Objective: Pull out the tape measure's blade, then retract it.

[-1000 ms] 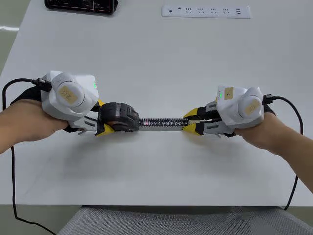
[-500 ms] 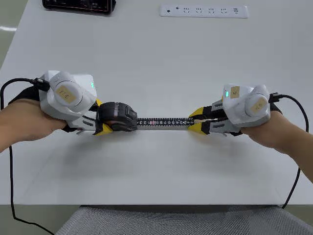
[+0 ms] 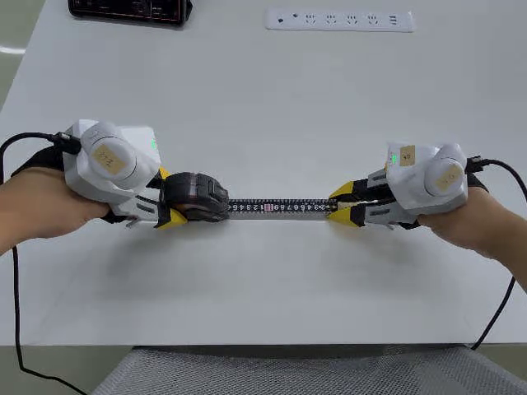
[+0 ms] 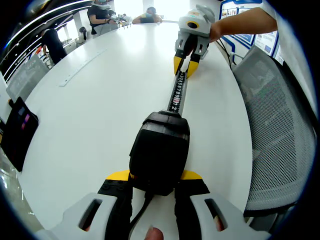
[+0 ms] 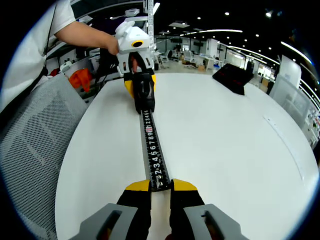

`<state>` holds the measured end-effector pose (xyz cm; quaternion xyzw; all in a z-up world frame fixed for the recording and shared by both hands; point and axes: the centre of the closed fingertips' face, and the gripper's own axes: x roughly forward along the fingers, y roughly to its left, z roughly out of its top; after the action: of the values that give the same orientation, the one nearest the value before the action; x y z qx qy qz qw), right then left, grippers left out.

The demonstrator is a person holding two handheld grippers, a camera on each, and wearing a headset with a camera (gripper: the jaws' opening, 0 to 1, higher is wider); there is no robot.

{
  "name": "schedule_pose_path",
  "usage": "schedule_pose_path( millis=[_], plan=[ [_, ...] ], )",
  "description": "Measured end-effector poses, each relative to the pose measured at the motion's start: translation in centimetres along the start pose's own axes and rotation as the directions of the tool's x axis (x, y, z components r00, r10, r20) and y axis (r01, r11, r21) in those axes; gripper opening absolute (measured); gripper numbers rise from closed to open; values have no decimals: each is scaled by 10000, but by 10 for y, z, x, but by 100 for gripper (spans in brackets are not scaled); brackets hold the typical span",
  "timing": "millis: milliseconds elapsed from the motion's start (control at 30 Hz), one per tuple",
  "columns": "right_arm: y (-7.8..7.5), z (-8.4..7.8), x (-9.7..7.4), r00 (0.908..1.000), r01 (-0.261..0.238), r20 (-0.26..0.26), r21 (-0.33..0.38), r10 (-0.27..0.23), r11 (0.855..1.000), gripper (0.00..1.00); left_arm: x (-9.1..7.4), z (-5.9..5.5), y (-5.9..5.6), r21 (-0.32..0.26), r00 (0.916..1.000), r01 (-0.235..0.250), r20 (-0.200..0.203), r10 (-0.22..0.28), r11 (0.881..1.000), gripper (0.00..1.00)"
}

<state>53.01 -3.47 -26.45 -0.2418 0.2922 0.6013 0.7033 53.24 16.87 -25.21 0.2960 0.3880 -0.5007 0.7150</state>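
Two grippers share one tape measure [image 3: 198, 196] on the white bench [image 3: 263, 107]. Your left gripper [image 3: 171, 197] has its fingers [image 3: 173, 220] clenched on the tape measure's black case from behind, one yellow tip on each side. In your left gripper view the case sits wedged between them, low against the bench.

From the mouth of the tape measure the blade [image 3: 280, 206] runs out straight, numbers facing up, just above the bench top, and ends at your right gripper [image 3: 340, 204]. Its fingers [image 3: 340, 216] are grasping the blade's far end. The end hook is hidden between the yellow tips, so it seems pinched there rather than plainly seen. In your right gripper view the printed scale leads from those tips back to the tape measure, with the left gripper behind it.

Well beyond the tape measure, toward the far edge and off to its right, lies a white power strip [image 3: 339, 20]. Beyond the tape measure and to its left lies a black device [image 3: 128, 10]. On the near side of the tape measure, past the bench edge, is a grey mesh chair [image 3: 272, 372].
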Motion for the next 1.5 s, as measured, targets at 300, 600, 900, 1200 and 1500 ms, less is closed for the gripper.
schedule_pose_path(
  millis=[300,600,900,1200,1500],
  plan=[
    [-1,-7,-7,9999,85,-81,100,-85,9999,9,0,0,0,15,10000,19,-18,-19,10000,27],
    [0,-10,-11,9999,91,-139,137,-89,9999,9,0,0,-1,41,10000,34,-42,-34,10000,27],
    [-1,-17,-17,9996,132,-258,174,-128,9998,9,-1,0,0,73,10000,55,-60,-55,10000,27],
    [-2,-25,-26,9990,149,-432,194,-141,9997,9,0,0,0,68,10000,50,-60,-49,10000,27],
    [-4,-30,-32,9981,197,-585,187,-186,9996,9,0,1,0,76,10000,55,-35,-55,10000,27]
  ],
)
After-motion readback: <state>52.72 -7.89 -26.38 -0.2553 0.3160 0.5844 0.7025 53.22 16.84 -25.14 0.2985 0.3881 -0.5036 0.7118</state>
